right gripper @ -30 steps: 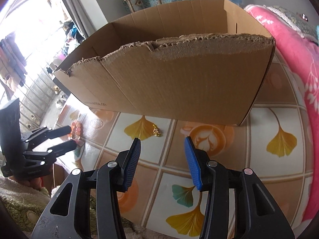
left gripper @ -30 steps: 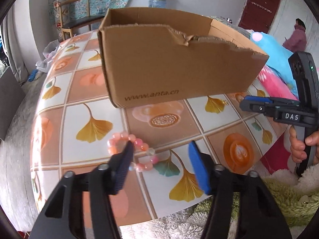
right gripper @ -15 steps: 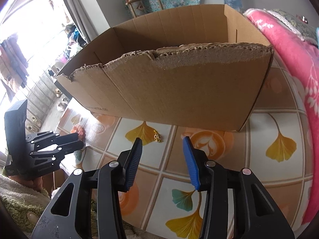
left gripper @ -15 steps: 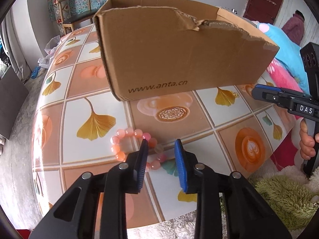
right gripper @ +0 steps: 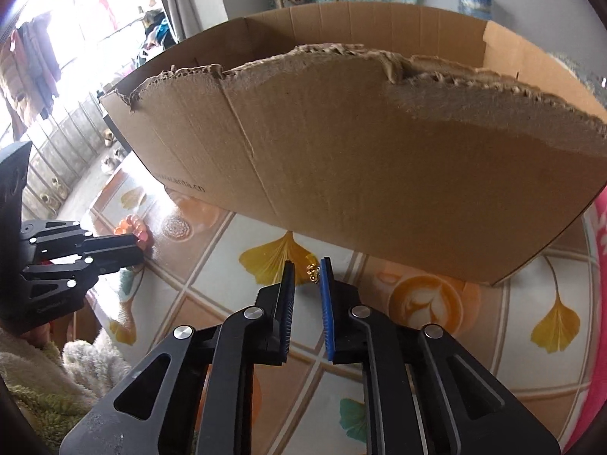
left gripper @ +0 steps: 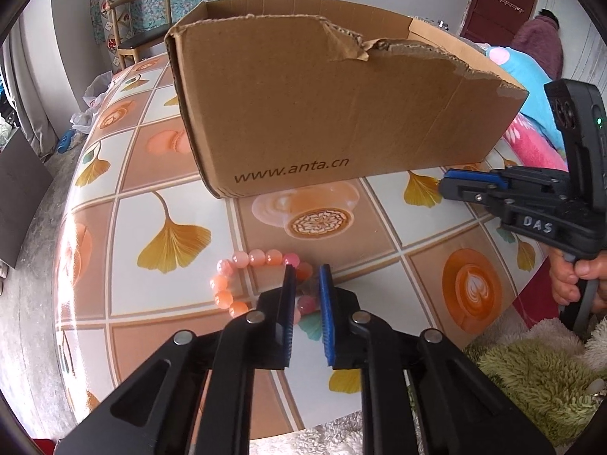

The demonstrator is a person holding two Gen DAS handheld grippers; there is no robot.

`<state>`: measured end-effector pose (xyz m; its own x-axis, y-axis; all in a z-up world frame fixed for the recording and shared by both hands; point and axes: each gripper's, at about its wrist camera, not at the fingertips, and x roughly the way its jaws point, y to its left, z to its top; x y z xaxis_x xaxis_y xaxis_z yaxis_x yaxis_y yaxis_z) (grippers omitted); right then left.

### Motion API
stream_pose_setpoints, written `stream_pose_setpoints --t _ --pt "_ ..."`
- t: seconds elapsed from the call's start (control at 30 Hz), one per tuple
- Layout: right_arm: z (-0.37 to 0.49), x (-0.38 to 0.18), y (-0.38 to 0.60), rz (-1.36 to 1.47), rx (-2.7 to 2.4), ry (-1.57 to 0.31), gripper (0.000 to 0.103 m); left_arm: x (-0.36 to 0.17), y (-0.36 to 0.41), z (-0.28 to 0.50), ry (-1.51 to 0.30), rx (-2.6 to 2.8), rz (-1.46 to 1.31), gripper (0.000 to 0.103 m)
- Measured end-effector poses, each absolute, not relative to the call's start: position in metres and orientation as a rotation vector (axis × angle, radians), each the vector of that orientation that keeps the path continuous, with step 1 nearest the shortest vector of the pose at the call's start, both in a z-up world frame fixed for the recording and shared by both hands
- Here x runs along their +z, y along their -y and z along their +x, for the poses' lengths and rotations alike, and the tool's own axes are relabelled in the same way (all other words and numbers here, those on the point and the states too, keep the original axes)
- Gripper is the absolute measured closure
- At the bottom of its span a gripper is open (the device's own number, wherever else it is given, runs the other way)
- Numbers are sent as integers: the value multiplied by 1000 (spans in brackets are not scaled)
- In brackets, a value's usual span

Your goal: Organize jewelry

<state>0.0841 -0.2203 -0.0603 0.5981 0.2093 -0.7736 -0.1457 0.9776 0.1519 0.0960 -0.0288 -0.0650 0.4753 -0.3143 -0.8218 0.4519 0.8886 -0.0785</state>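
**2 grippers narrowed on 2 pieces of jewelry, box beyond**

Nearest in the left wrist view, the left gripper (left gripper: 305, 276) is seen with its jaws drawn narrow; they have just been closing. The bead bracelet (left gripper: 242, 276) lies flat on the tablecloth (left gripper: 159, 204), and its right-hand arc sits between the jaws. The beads there look pinched, though actual pad contact is partly hidden. The rest of the loop spreads out to the left of the gripper and slightly farther away. As a ring it has no real long axis; the gripped section runs roughly near to far, in line with the fingers.

In the right wrist view, the right gripper (right gripper: 308, 270) is likewise narrowed, its jaws having just been closing. A small gold trinket (right gripper: 312, 272) is seen right at the fingertips, between them. It is too small for its orientation or a firm grip to be judged.

Each piece is served by its own nearer hand: the bracelet at the left, the trinket at the right.

Just beyond both grippers stands the cardboard box (left gripper: 322, 113), open-topped with a torn near rim. Its long axis runs left to right. Both pieces must be lifted over that near wall, it is judged.
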Motion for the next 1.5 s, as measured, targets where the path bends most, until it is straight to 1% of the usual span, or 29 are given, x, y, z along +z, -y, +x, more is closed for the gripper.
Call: stream_pose_setpoints --t 0.07,0.13,0.37,0.4,0.43,0.5,0.53,1.0,1.07,1.13,1.2,1.37,1.5 --pt "85 -60 218 41 187 -904 100 -65 30 95 -965 -477 157 91" --pt "85 -61 216 33 182 -901 103 -65 31 94 -962 -489 154 91" --pt "77 -57 234 142 178 -890 103 -64 32 88 -967 -525 146 91" --pt "76 -56 237 149 177 -886 103 -63 31 88 -969 -528 146 89" --pt "73 -54 239 161 176 -879 103 -63 31 87 -972 -531 147 84" --pt "71 -51 242 179 176 -872 103 -63 31 86 -977 -534 151 76" --pt "70 -49 244 188 178 -868 103 -63 31 86 -980 -531 159 74" --pt "51 -26 278 317 204 -817 103 -65 30 93 -975 -475 169 74" --pt "49 -24 284 376 226 -805 103 -65 29 93 -968 -471 167 75" --pt "48 -21 287 418 244 -793 103 -66 29 93 -958 -456 180 86" --pt "46 -16 292 448 255 -779 103 -66 25 94 -957 -455 164 94" --pt "44 -7 289 447 258 -761 103 -65 17 95 -931 -447 135 94" --pt "41 3 284 431 275 -751 103 -45 12 87 -867 -454 128 94"
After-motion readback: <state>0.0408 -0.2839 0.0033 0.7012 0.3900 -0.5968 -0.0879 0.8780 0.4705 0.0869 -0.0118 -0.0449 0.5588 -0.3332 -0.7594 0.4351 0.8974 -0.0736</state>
